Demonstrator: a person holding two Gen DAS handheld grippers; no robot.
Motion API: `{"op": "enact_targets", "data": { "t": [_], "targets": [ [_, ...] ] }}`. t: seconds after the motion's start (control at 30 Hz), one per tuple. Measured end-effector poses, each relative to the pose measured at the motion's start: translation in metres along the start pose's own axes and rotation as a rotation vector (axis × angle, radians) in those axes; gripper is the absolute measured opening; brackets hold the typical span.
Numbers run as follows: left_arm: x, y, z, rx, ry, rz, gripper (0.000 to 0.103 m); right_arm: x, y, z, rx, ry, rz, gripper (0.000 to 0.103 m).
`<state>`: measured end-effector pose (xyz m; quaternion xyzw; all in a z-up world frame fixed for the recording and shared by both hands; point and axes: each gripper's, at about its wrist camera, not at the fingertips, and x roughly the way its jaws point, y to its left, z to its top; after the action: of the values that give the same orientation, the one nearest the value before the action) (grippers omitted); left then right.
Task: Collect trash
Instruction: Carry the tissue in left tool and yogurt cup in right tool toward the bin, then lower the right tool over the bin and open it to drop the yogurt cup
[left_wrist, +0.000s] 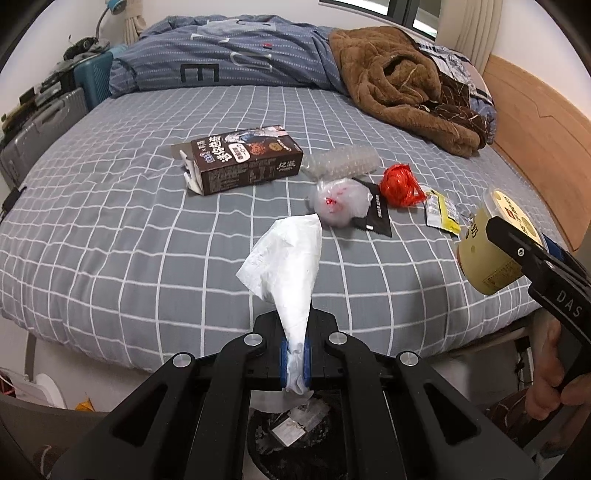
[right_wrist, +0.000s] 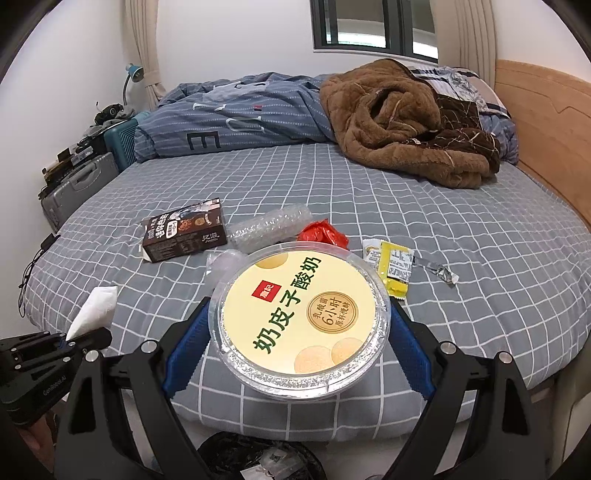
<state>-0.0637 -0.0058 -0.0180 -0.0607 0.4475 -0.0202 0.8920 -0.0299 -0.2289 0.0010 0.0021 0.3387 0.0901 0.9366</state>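
Left wrist view, black-lined trash bin (left_wrist: 295, 435) near, below bed edge, holding scraps, left gripper (left_wrist: 295, 363) pinching white tissue (left_wrist: 284, 266) above it, right gripper (right_wrist: 295, 339) clamped around lidded yogurt tub (right_wrist: 303, 321), brown carton (left_wrist: 243, 158), red wrapper (left_wrist: 399, 182), yellow sachet (right_wrist: 395, 267) farther on checked bedsheet (left_wrist: 110, 221).

My left tongs (left_wrist: 295, 363) are matte black plastic: two broad angled arms with long slot cut-outs, linked by bars on round silver pivot caps. Their fingertips (left_wrist: 283, 363) carry blue ribbed pads. Seen from the other camera, the left unit's body bears small white lettering and silver screw heads. My right tongs (right_wrist: 297, 345) match, with long blue saw-toothed pads (right_wrist: 184, 354) and silver pivot caps. Its side shows white letters "DAS" and small screws. A bare hand (left_wrist: 550, 373) grips its black handle.
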Motion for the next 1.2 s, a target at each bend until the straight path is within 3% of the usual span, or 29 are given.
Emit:
{"op": "enact_targets", "data": {
  "t": [0.6,1.2],
  "targets": [
    [-0.008,-0.009,-0.034,-0.007,0.036,-0.025,0.005,-0.024,0.003,-0.037,0.007,0.035,0.009,0.086],
    [-0.001,-0.003,-0.084,-0.025,0.078,-0.002,0.005,-0.028,0.013,-0.093,0.018,0.103,0.024,0.086]
  ]
}}
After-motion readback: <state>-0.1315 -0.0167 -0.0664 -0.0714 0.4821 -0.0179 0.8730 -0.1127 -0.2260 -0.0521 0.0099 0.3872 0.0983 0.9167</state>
